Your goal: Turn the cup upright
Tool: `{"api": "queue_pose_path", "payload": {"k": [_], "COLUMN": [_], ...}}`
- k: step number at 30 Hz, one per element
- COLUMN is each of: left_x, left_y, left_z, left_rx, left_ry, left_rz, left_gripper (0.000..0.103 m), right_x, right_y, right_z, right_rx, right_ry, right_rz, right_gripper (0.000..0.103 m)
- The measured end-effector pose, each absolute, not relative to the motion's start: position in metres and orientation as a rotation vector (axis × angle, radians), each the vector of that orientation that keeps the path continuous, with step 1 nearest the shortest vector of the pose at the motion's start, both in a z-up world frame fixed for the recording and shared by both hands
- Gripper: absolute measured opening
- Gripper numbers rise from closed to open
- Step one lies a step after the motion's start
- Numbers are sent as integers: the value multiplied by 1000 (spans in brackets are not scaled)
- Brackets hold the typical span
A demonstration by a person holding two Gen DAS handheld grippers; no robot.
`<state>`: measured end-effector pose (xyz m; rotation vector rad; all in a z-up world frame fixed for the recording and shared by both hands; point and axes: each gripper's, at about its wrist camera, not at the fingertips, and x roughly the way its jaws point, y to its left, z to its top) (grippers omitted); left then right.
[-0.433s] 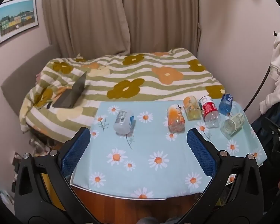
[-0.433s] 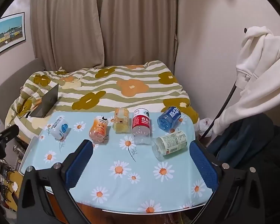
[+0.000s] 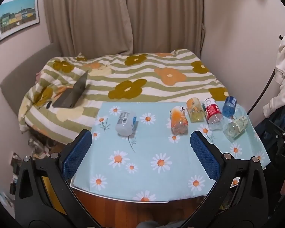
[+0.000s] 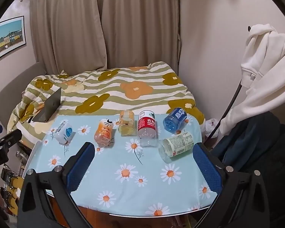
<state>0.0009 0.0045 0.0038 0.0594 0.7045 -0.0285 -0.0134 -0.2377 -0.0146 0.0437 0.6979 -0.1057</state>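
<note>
Several cut-bottle cups lie on their sides on the daisy tablecloth (image 3: 142, 163). From the left: a white-and-blue cup (image 3: 125, 122) (image 4: 63, 132), an orange cup (image 3: 178, 120) (image 4: 104, 133), a yellow cup (image 3: 194, 110) (image 4: 126, 123), a red-label cup (image 3: 212, 113) (image 4: 147, 128), a blue cup (image 3: 229, 107) (image 4: 175, 119) and a pale green-label cup (image 3: 236, 126) (image 4: 177, 145). My left gripper (image 3: 140, 152) is open and empty above the near table. My right gripper (image 4: 143, 165) is open and empty; its right finger is close to the green-label cup.
A bed with a flowered striped quilt (image 3: 134, 76) lies behind the table, with an open laptop (image 3: 74, 95) on it. A white hoodie (image 4: 266, 64) hangs at the right over dark clothes. Curtains and walls are behind. The table's front edge (image 4: 142, 215) is near.
Both views shifted only slightly. The cups have not moved and both grippers stay open.
</note>
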Motion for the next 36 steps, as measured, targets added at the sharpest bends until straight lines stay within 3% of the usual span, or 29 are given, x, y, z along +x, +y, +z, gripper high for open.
{"api": "queue_pose_path", "payload": {"k": [36], "left_x": [6], "left_y": [11], "left_z": [-4], "left_rx": [44], "left_ry": [714], "left_rz": [-28], "left_gripper": [103], "right_x": [-7], "right_y": [-241], "right_z": [-20], "right_rx": [69], "right_ry": [709], "right_rz": [-104], "right_gripper": [103]}}
